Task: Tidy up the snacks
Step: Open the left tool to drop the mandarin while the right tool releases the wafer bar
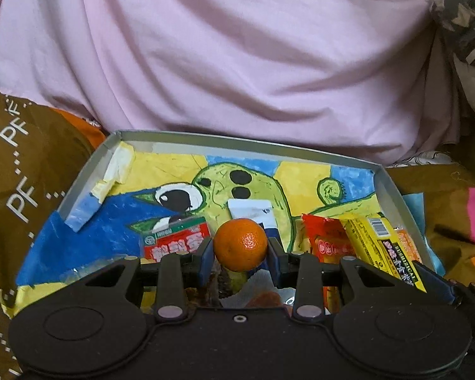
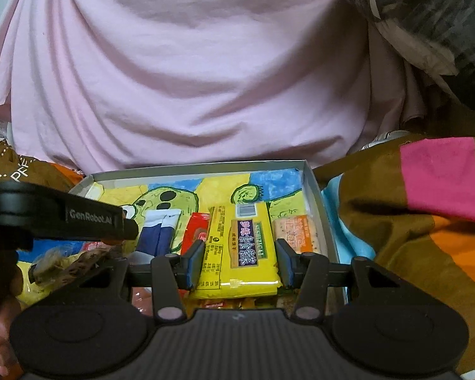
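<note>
My left gripper [image 1: 240, 248] is shut on a small orange mandarin [image 1: 240, 243], and holds it just above the near part of a shallow grey tray [image 1: 79, 190] lined with a colourful drawing. In the tray lie a red and green packet [image 1: 174, 242], a white and blue packet [image 1: 253, 213] and a red packet [image 1: 324, 243]. My right gripper [image 2: 240, 253] is shut on a yellow snack packet [image 2: 240, 247] over the tray's right side [image 2: 313, 186]. Beside it are an orange cracker packet [image 2: 296, 231] and the red packet [image 2: 199, 226]. The left gripper's body [image 2: 63, 218] shows at the left.
A pink cloth [image 1: 237, 63] rises right behind the tray. Brown fabric printed with letters [image 1: 19, 164] lies to the left, and a brown, pink and orange blanket [image 2: 427, 205] to the right. A hand [image 2: 0, 332] shows at the lower left of the right wrist view.
</note>
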`<act>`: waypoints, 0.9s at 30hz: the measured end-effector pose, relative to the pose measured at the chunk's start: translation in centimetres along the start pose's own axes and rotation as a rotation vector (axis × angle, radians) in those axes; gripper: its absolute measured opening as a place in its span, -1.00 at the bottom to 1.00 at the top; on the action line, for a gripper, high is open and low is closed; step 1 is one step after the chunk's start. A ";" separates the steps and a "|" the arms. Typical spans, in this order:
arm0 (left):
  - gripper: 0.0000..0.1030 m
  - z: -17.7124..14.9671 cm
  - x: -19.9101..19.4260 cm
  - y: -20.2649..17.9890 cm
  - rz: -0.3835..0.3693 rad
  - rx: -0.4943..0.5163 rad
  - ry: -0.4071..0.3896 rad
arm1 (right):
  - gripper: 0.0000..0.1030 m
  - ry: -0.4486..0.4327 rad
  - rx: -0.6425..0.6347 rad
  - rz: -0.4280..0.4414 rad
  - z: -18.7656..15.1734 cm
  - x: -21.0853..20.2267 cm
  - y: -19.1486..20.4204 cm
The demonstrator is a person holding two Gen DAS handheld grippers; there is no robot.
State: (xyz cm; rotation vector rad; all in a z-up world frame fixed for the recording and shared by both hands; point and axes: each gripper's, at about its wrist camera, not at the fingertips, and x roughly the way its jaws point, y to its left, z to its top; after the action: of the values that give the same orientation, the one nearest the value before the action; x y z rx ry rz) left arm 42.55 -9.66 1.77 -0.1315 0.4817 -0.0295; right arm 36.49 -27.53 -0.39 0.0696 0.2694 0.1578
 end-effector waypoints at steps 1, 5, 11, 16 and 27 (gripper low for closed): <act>-0.28 -0.1 0.1 -0.1 0.000 0.001 0.002 | 0.01 -0.001 0.001 0.001 0.0 0.0 0.0; -0.27 -0.3 0.4 -0.1 -0.002 -0.005 0.015 | 0.02 -0.003 -0.003 0.004 -0.1 0.1 0.0; -0.26 -0.3 0.5 -0.1 -0.002 -0.009 0.022 | 0.02 -0.003 -0.006 0.013 -0.1 0.1 0.0; -0.17 -0.2 0.4 -0.1 -0.008 -0.028 0.020 | 0.03 0.004 -0.005 0.021 -0.2 0.2 0.0; 0.41 0.0 -1.0 0.7 0.008 -0.092 -0.031 | 0.22 -0.015 -0.014 0.015 -0.1 -0.4 0.2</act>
State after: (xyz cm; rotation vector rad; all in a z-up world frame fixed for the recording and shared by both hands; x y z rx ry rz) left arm 41.65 -8.87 2.18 -0.2195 0.4531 0.0028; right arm 36.04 -27.35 -0.31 0.0593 0.2533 0.1737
